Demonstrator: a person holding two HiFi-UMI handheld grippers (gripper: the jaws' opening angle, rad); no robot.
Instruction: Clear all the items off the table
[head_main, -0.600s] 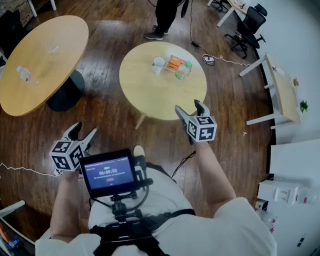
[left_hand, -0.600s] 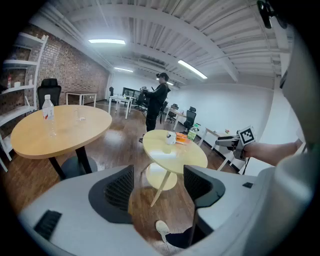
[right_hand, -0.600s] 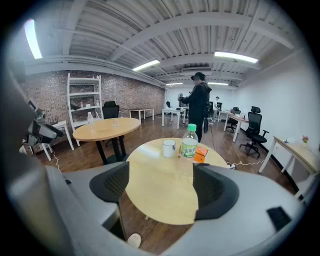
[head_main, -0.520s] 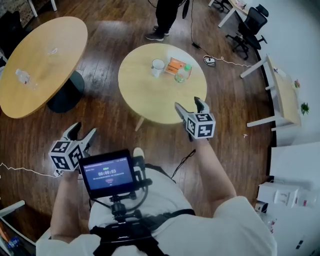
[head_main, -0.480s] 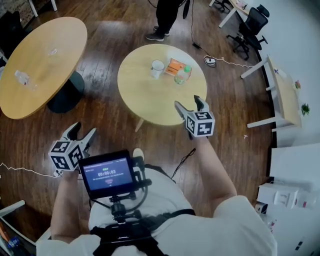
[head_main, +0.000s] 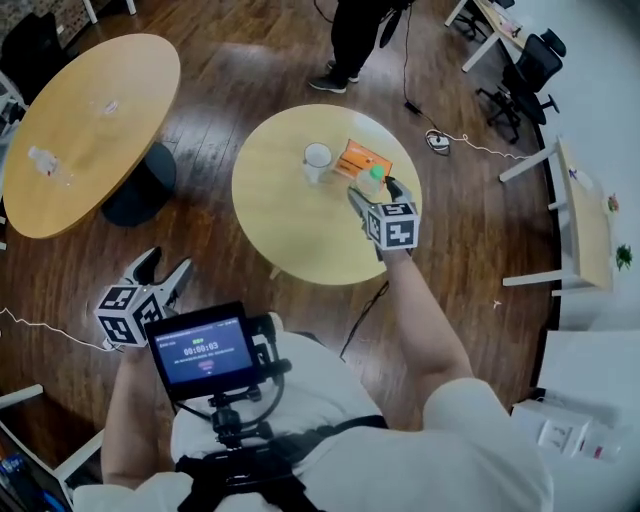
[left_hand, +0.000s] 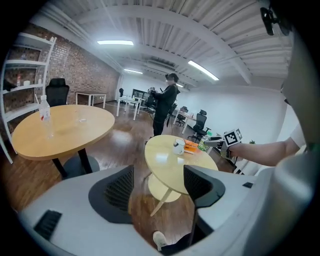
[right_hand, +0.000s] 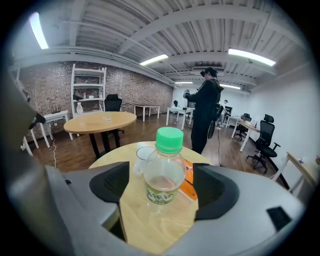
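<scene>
Currently, right tongs (head_main: 374, 192) are held out over the far edge of the round surface (head_main: 285, 225), pointing forward and downward. Jaws spread. In the right gripper view a small clear bottle (right_hand: 162, 176) stands upright in the gap between them, roughly centred, with bare wood showing on either side of it; neither pad touches it. Green cap (right_hand: 169, 139) on, a little liquid in the bottom, green label low on the body.

Just behind the bottle, to its left: white mug (head_main: 317, 158), upright, handle side not clear. Just behind it, to the right: flat orange packet (head_main: 360, 156) lying on the surface, one corner passing behind the bottle. All three items are clustered at the far side of the surface; the near half is bare wood.

Left tongs (head_main: 163, 268) are low at the person's left side, well apart from the surface, over the dark wood floor (head_main: 210, 255). Jaws spread, with only floor and the surface's legs seen between them.

Further out: a second, larger round table (head_main: 95, 130) to the left, and a person in dark clothes (right_hand: 205, 112) standing beyond the surface.
</scene>
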